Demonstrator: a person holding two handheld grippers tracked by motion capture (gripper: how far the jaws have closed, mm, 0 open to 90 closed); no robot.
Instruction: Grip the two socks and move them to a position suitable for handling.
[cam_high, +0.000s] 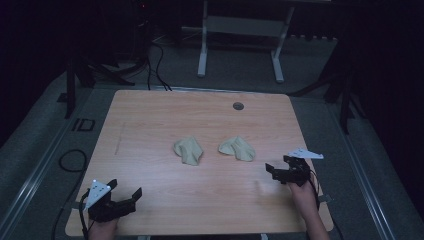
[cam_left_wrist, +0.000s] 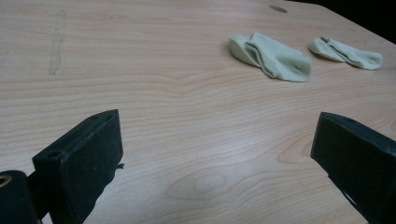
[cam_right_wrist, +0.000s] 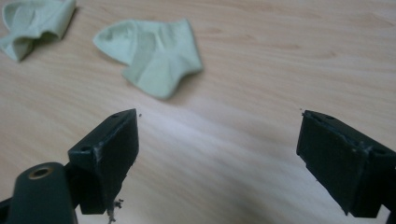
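On the wooden table (cam_high: 150, 115), two pale green socks (cam_high: 189, 150), unmarked, jaws wide

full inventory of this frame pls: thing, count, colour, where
socks: 2, pale green-beige, crumpled side by side mid-table, apart; left sock, right sock
table: 1, light wood grain, centre of the high view
round hole cap: 1, grey, far edge of the tabletop
white desk frame: 1, white legs, on the floor beyond the table
floor cables: several, black, beyond the far left corner
cable loop: 1, black, floor left of the table
left gripper: 1, black with grey plate, near left corner, jaws open, holding nothing
right gripper: 1, black with grey plate, near right edge, jaws open, holding nothing, nearer the right sock
forearm: 1, comes in at bottom right
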